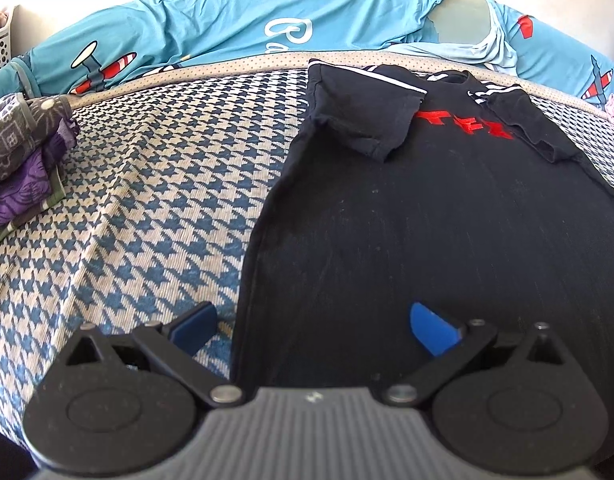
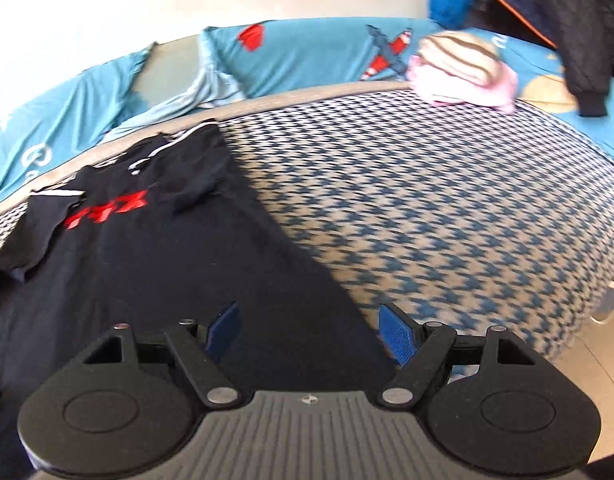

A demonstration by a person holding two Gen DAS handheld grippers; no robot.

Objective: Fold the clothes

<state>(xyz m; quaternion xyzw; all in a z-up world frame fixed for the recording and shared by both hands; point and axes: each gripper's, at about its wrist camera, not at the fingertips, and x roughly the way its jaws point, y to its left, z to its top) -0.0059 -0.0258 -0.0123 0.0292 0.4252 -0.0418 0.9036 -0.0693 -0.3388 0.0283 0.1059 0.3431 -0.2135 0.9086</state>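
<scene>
Shirt: black T-shirt [image 1: 407, 208] with red lettering [image 1: 463, 124] lies flat on the houndstooth mat [image 1: 147, 208], both sleeves folded inward over the chest, collar at the far end.
Left gripper [image 1: 313, 326]: fingers spread wide, nothing between them; it straddles the shirt's left side edge near the hem, left finger [image 1: 193, 328] over the mat, right finger [image 1: 433, 330] over the shirt.
Right gripper [image 2: 311, 330]: fingers apart, empty; it straddles the shirt's right side edge near the hem. Contact with cloth: cannot tell.
Left of shirt: folded purple and grey clothes [image 1: 23, 160].
Right of shirt, far corner: pink bundle [image 2: 463, 76].
Beyond shirt: blue printed bedding [image 1: 227, 20].
</scene>
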